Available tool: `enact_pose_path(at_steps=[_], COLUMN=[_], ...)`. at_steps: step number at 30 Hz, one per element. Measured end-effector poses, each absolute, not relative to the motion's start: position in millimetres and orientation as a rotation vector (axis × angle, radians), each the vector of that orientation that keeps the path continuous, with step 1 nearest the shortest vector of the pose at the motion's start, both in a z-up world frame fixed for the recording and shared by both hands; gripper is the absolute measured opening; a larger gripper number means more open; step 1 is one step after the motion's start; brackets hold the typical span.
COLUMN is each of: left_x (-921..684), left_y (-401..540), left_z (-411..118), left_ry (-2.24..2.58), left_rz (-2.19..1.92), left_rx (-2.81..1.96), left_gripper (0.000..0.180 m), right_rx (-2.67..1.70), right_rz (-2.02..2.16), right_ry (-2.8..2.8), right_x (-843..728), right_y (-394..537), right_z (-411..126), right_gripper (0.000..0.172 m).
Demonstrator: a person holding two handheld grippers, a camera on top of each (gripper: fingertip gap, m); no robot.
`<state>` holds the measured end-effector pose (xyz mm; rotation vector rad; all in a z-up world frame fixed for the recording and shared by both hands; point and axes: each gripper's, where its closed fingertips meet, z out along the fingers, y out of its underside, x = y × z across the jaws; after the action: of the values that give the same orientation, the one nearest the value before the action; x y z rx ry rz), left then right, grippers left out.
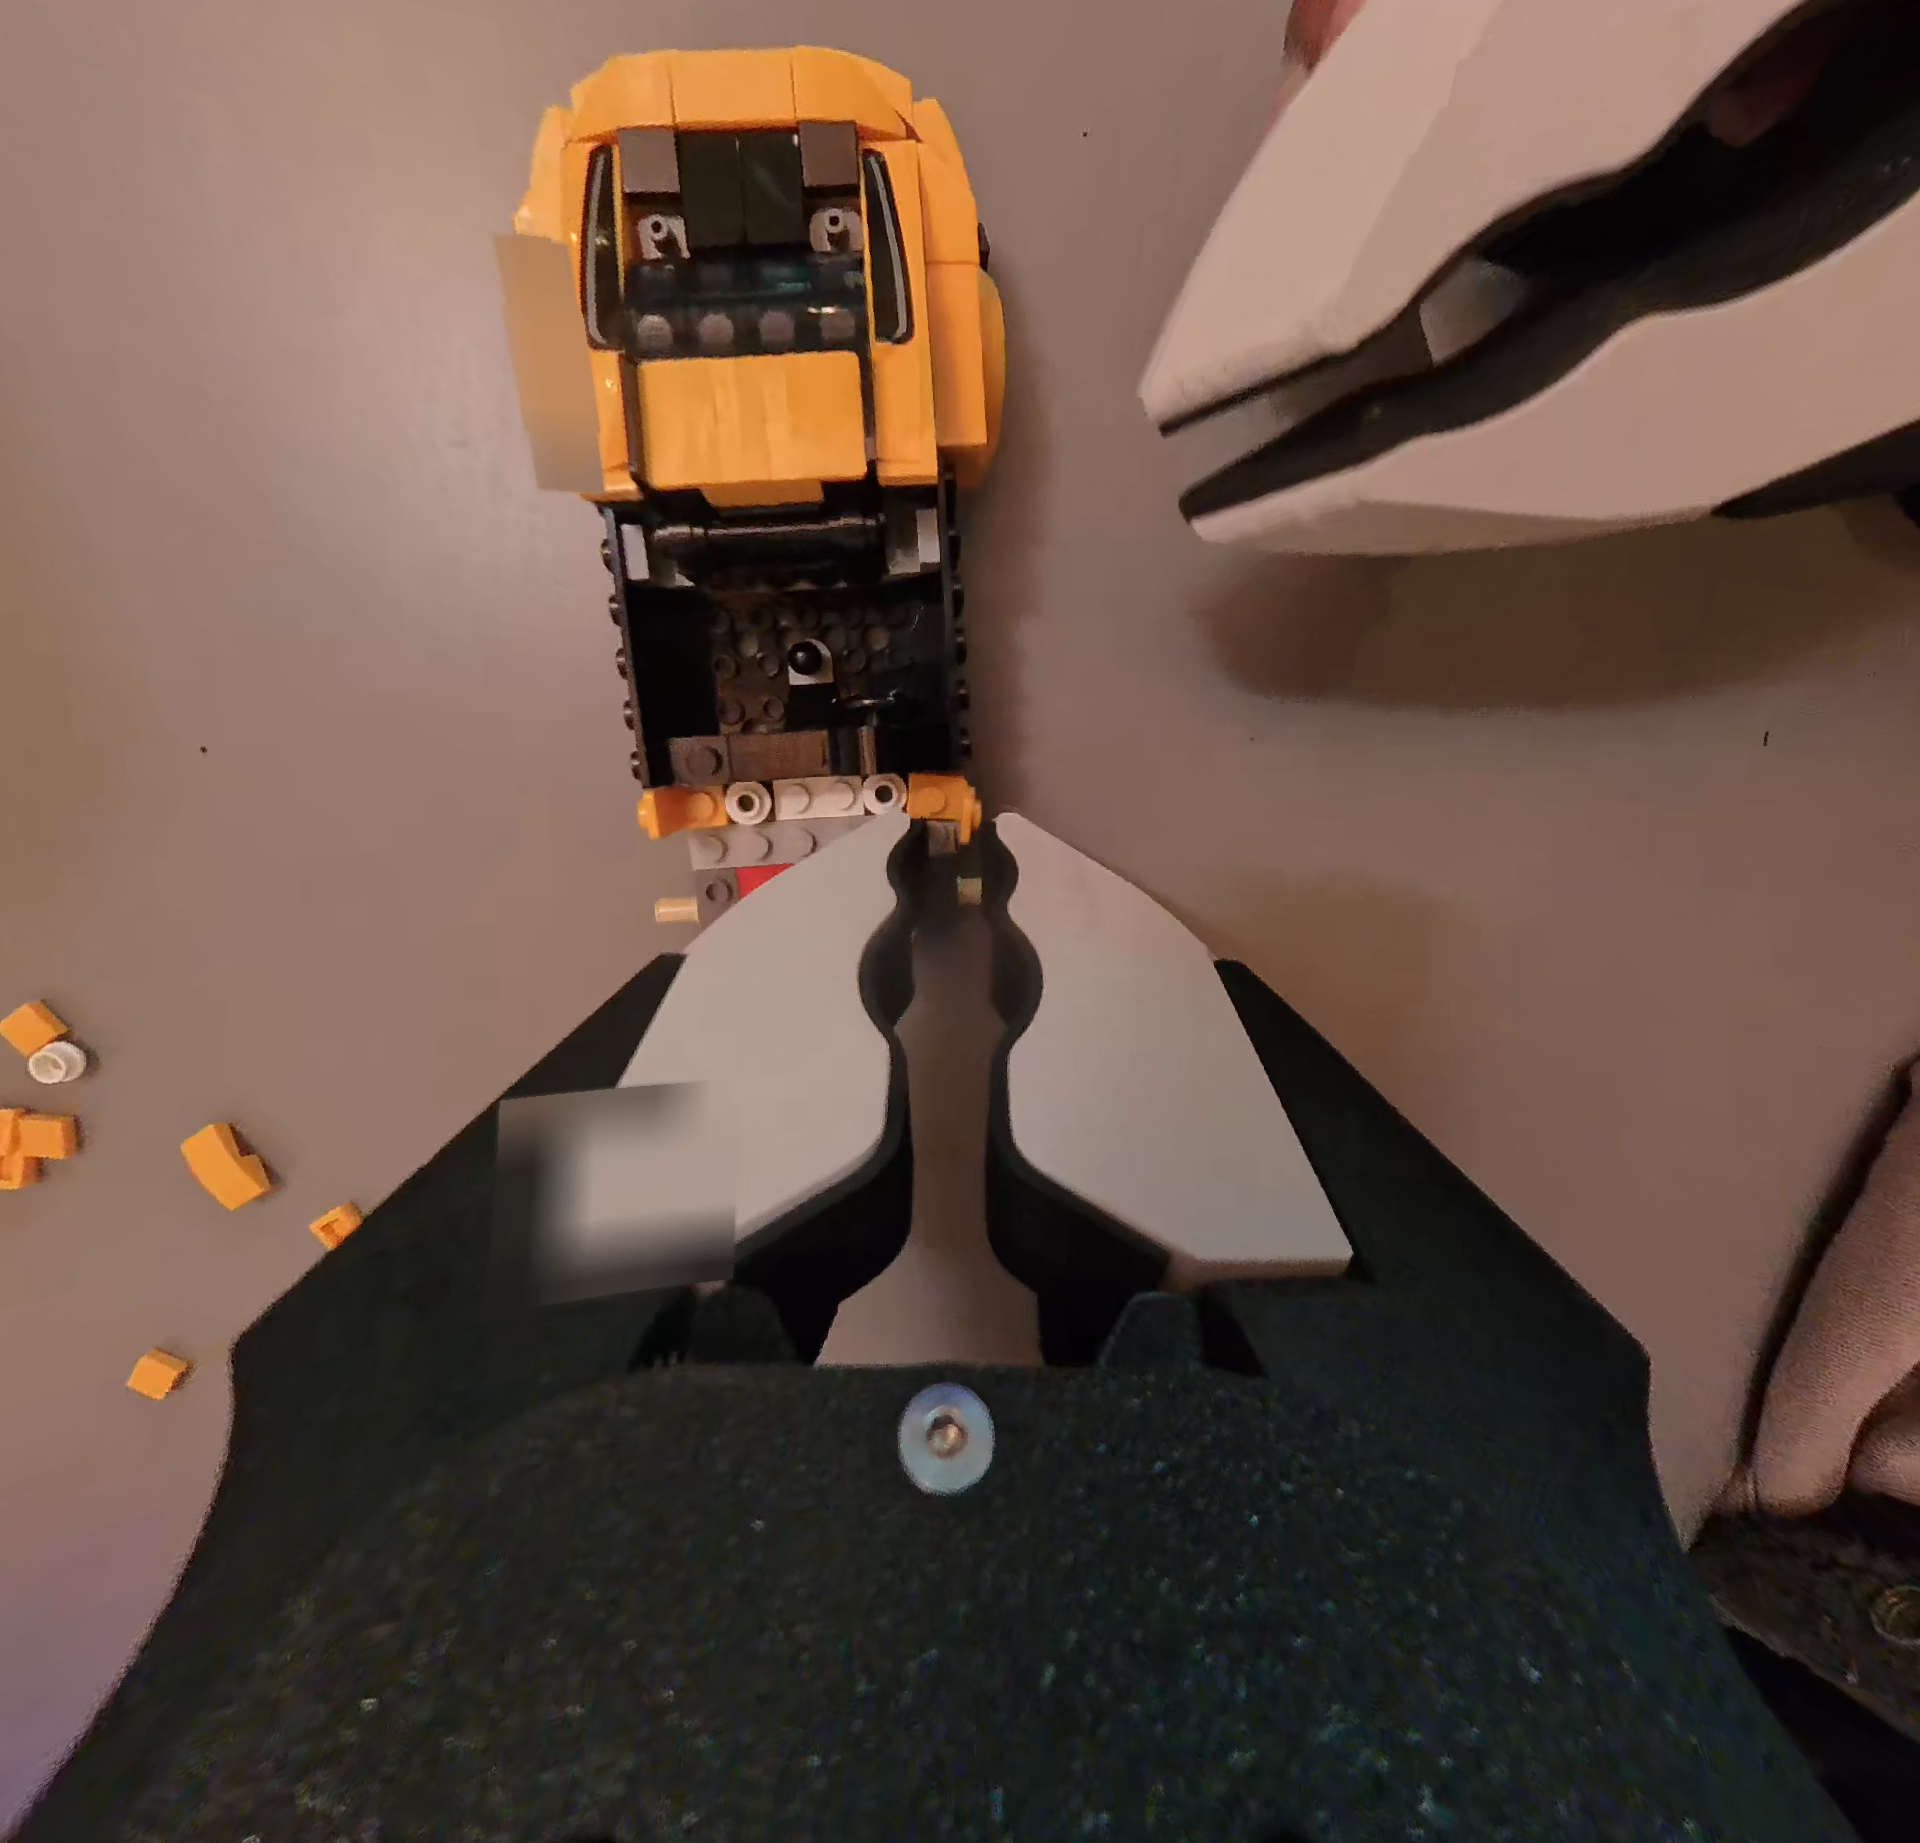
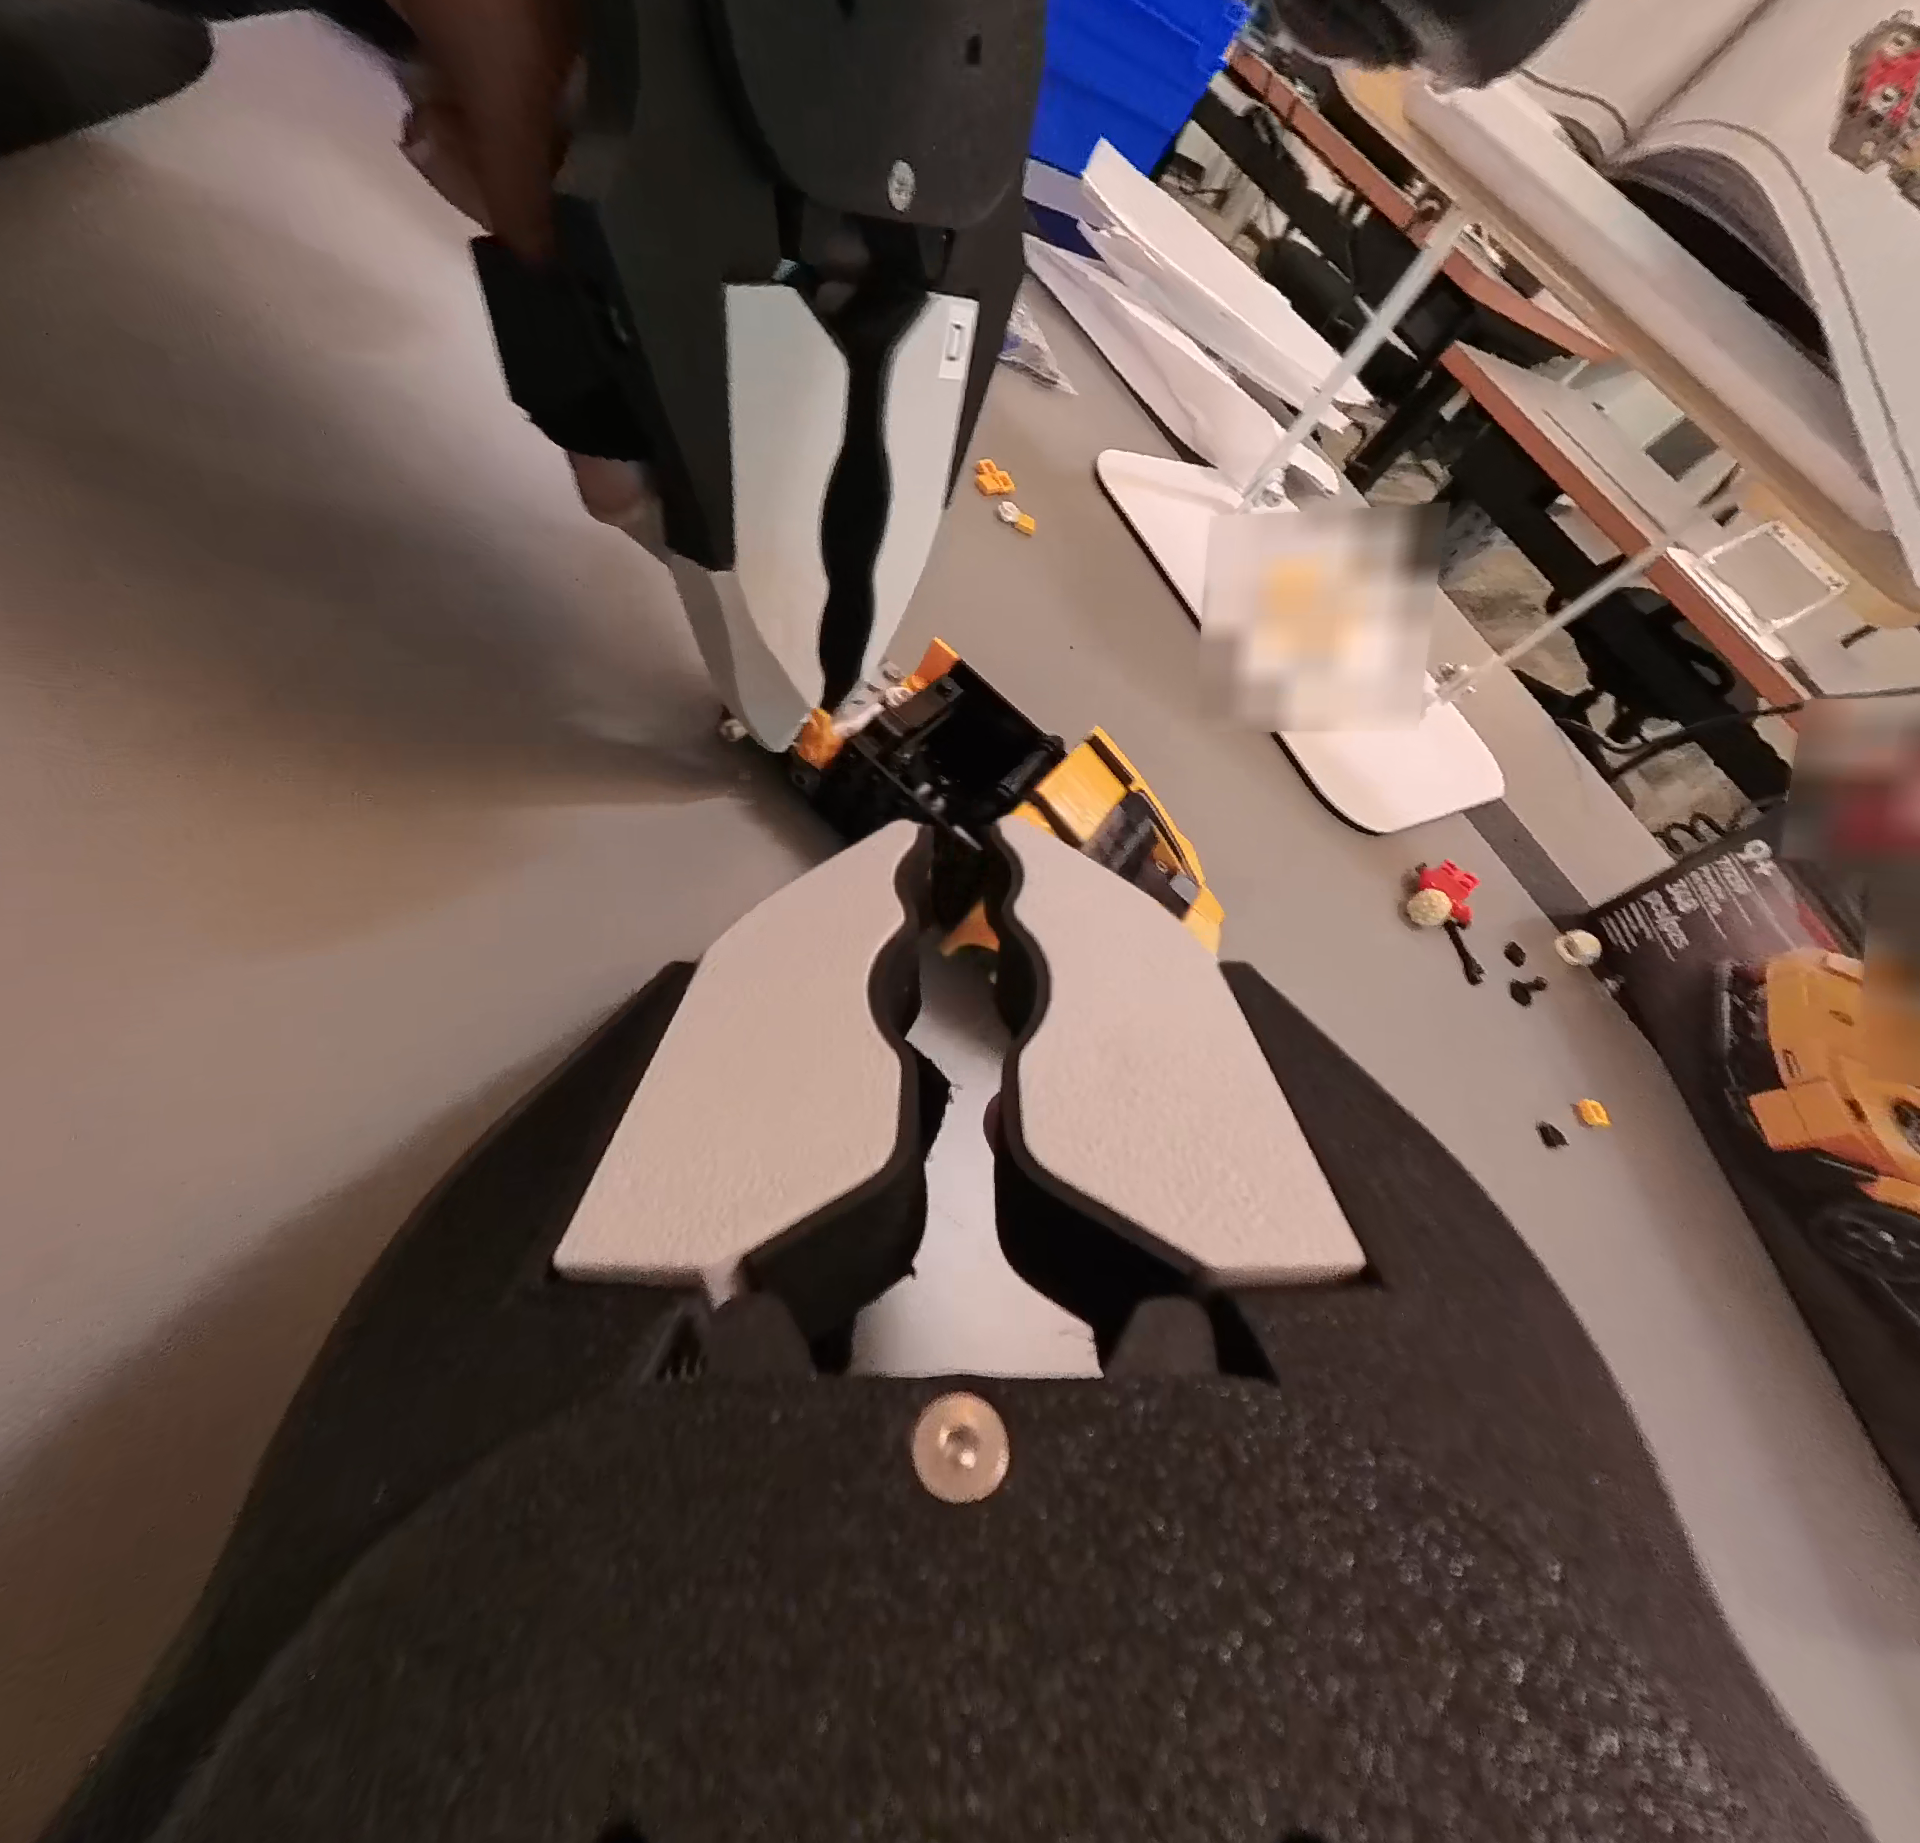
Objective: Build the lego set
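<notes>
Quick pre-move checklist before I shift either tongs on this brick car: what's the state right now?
1. Left tongs at the yellow brick-built car's stripped end, by its orange corner piece: ok.
2. Left grip on a small piece: cannot tell.
3. Right tongs over the car's black side wall: ok.
4. Right grip firm: cannot tell.
5. Car flat on the grey table: ok.
6. Loose orange pieces away from both tongs: ok.

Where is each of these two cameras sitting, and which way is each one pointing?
Left wrist view: on the left gripper, looking down at the yellow brick car's stripped end; its grey fingers show.
Right wrist view: on the right gripper, low over the grey table, facing the car's side; its fingers, plus a hand.
Shared: the car, each other's gripper.
</notes>
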<state>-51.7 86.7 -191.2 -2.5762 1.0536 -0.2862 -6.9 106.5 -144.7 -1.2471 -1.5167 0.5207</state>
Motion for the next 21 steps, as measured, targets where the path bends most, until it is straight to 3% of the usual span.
enact_pose_path(at_steps=[15,21], left_x=[-67,-89], left_y=[89,97], left_z=[-181,-180], left_ry=[0.999,0.974], left_rz=[-0.291,-0.436], left_rx=[-2.499,-2.445], left_gripper=[0.012,0.037], right_rx=[-1.157,-1.342], right_rz=[0.402,0.497], right_ry=[-1.883,-1.801], right_x=[-25,-13], right_y=[88,94], right_z=[-176,-171], right_gripper=[0.011,0.012])
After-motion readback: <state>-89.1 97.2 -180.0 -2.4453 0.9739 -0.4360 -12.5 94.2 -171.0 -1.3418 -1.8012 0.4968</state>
